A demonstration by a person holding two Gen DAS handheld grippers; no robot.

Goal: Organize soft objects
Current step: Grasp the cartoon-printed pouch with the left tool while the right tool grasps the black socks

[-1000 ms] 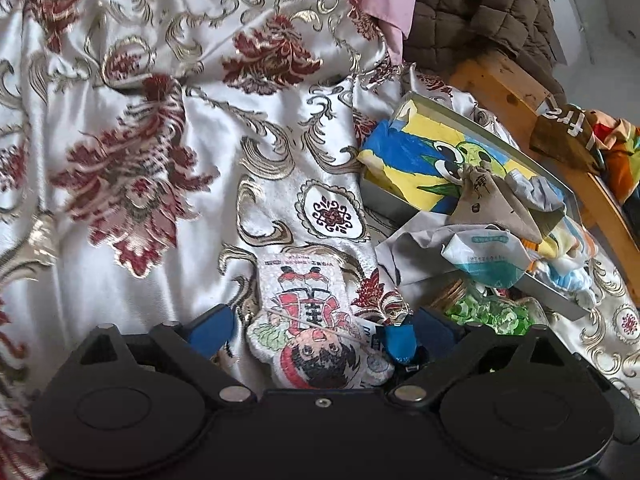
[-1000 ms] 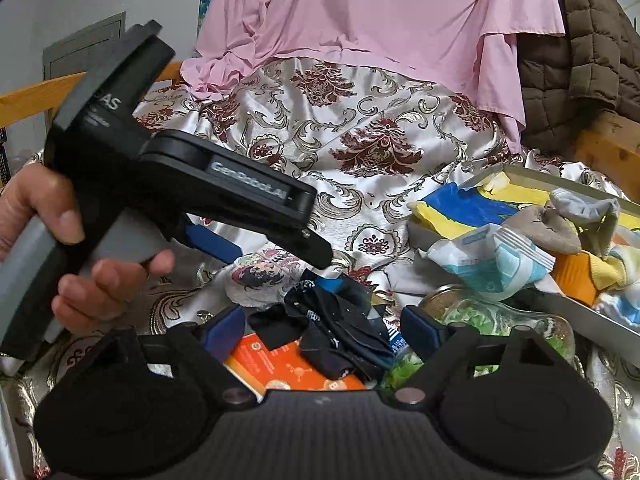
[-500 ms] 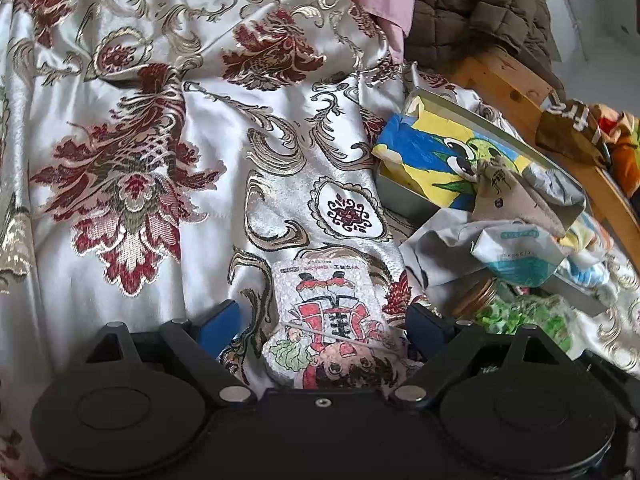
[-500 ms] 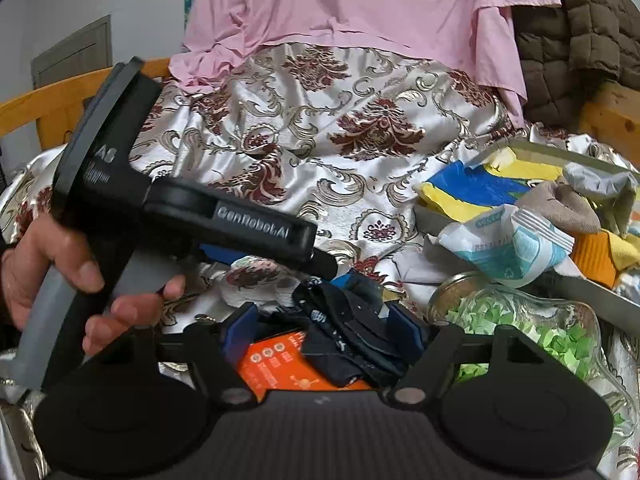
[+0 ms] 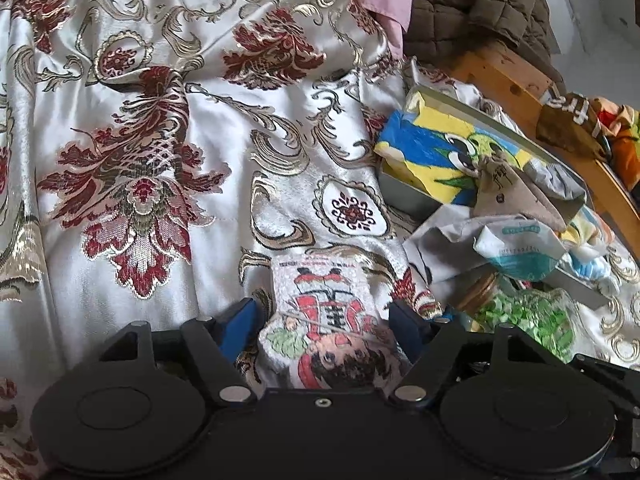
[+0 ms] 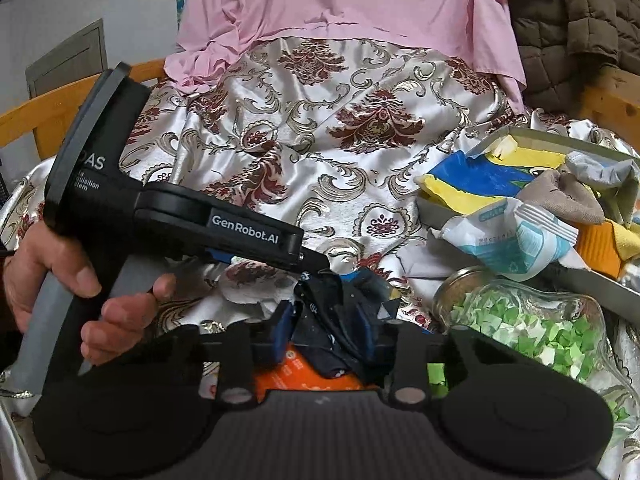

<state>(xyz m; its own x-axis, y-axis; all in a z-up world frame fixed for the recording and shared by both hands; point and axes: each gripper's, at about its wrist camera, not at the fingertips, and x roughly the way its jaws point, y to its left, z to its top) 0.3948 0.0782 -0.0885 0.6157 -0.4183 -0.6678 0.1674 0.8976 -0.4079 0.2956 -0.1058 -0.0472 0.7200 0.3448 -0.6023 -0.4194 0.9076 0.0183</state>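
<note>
A small white cloth printed with a red-robed cartoon figure (image 5: 328, 316) lies flat on the brocade bedspread (image 5: 160, 160). My left gripper (image 5: 324, 320) straddles it. Its jaws are closing, and the blue pads (image 5: 240, 320) stand at the cloth's two side edges without bunching it. In the right wrist view a hand (image 6: 48, 264) holds that left gripper (image 6: 316, 262). My right gripper (image 6: 326, 336) is closing too, its pads (image 6: 280, 336) pressing into a crumpled dark blue cloth (image 6: 332, 316) that lies over an orange packet (image 6: 304, 376).
A grey tray (image 5: 404, 192) at the right holds a blue-and-yellow towel (image 5: 440, 148), socks and a tissue pack (image 6: 516, 240). Beside my right gripper lies a glass jar of green paper bits (image 6: 520, 328). Pink cloth (image 6: 360, 0) and a brown quilted jacket (image 5: 472, 0) lie behind. A wooden bed frame (image 5: 508, 76) runs along the right.
The right gripper's jaws have come in from wide apart onto the dark blue cloth. The left gripper's jaws have narrowed to the edges of the printed cloth.
</note>
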